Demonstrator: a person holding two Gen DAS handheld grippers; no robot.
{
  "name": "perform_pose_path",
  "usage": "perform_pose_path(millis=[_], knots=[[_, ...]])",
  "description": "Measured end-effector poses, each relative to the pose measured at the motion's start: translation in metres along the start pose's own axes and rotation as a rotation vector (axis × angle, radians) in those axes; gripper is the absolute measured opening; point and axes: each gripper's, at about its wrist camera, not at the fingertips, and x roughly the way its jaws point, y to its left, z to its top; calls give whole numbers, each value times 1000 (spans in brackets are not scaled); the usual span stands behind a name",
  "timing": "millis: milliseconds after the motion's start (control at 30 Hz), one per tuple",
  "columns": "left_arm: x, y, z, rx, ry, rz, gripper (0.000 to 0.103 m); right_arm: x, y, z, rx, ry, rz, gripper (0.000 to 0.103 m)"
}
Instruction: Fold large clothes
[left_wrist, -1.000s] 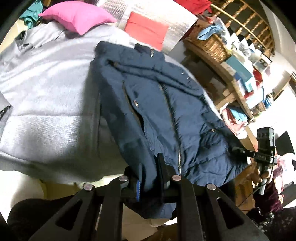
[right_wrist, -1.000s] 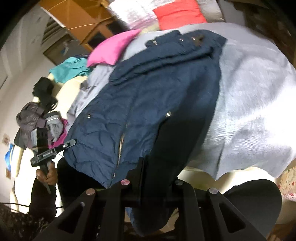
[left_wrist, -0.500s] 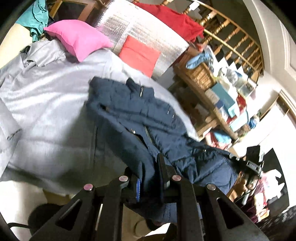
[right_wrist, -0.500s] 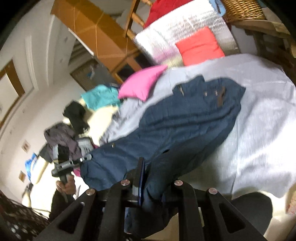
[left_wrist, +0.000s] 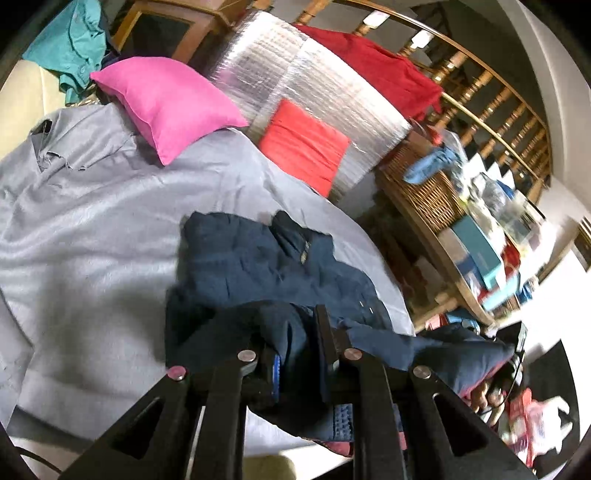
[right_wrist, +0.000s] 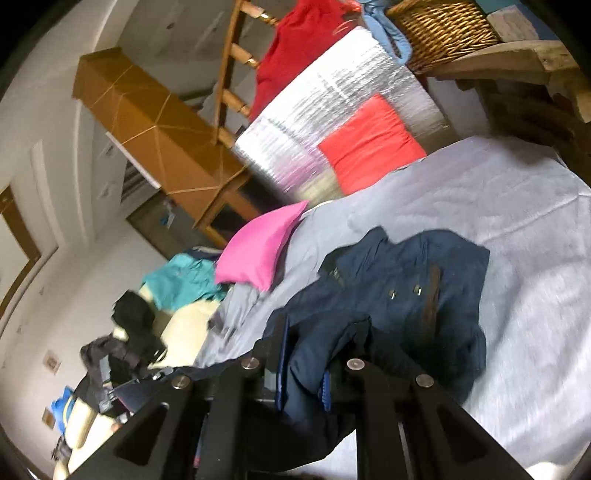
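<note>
Raised since the earlier frame, both grippers hold hem: left gripper (left_wrist: 299, 354) and right gripper (right_wrist: 306, 354) each clamp the navy jacket (left_wrist: 266, 266), its collar lying ahead on the grey sheet (left_wrist: 92, 221).

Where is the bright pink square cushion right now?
The bright pink square cushion lies at the far end of the grey bedsheet, beyond the navy padded jacket, between the teal garment and the red cushion.

I see a bed with a grey sheet (left_wrist: 92, 229), a pink pillow (left_wrist: 166, 107) and a red pillow (right_wrist: 369, 144) against a shiny silver board (left_wrist: 314, 107), white walls (right_wrist: 44, 206), and a wooden stair rail (left_wrist: 491, 99).
</note>
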Motion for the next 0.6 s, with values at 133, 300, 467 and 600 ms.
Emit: perform_pose_path(millis=[133,300,467,600], knots=[[36,15,21,-56,-30,39,16,38,-17,17,33,-42,-43,15],[86,44,44,-164,-50,71,16,73,-42,34,97,-102,-83,15],[127,62,60,-225,-54,99,16,114,-65,47,144,-122,-119,15],[154,64,72,-226,-62,132,16,140,-81,55,165,-130,-160,15]])
